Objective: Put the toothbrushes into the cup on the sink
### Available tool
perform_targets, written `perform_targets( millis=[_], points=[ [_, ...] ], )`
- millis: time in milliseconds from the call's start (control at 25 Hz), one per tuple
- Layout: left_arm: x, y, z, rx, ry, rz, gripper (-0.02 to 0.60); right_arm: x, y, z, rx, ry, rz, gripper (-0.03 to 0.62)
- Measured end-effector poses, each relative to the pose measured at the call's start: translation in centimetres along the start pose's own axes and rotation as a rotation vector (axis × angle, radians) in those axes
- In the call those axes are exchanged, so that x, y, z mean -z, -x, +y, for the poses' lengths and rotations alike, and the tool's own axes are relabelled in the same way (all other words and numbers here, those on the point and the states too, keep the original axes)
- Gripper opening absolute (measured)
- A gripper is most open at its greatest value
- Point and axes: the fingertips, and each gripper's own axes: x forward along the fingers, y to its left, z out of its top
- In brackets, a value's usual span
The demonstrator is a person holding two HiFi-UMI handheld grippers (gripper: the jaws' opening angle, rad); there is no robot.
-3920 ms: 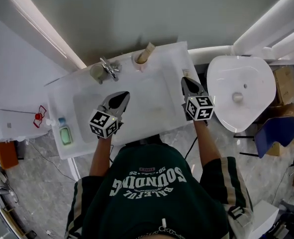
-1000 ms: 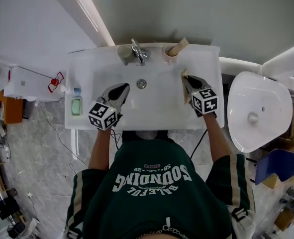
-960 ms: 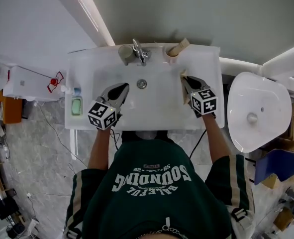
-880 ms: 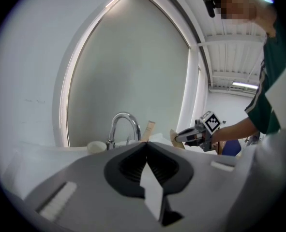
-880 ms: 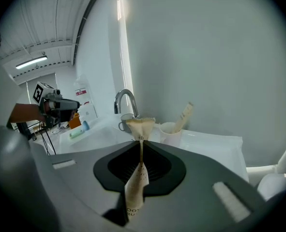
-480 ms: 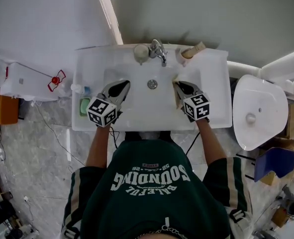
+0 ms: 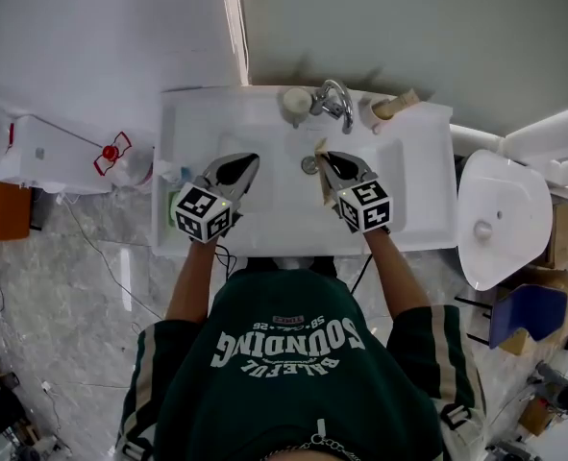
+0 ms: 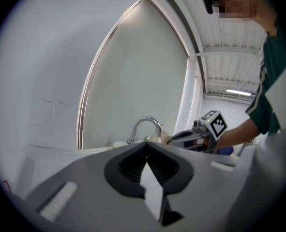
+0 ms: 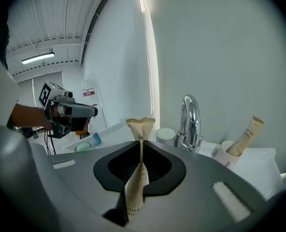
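Your right gripper (image 7: 327,159): shifted since a second ago from the right side of the sink (image 7: 428,200) to just in front of the faucet (image 7: 333,99). Its jaws pinch a paper-wrapped toothbrush (image 9: 141,127). The long axis lies along the jaws, with the flared end poking past the tips toward the faucet and the other end back toward you. Your left gripper (image 7: 242,161): in front and to the left of the faucet, jaws pressed together, nothing between them. Also listed: cup (image 7: 374,115), just right of the faucet on the sink's rim, holding a second wrapped toothbrush (image 7: 400,104) that leans away from the faucet.
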Motion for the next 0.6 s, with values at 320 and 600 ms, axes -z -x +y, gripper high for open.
perform_targets(
  millis=[320,600],
  points=[
    [0.1,1.1,1.6,0.038,0.000,-0.003,0.051,-9.7,-4.3,-0.4,0.130,-0.004,-0.209,0.026],
    [0.1,1.0,2.8,0.069,0.004,-0.001,0.051,-15.2,-7.8,-3.6,0.242,-0.015,-0.313,0.026]
  ],
)
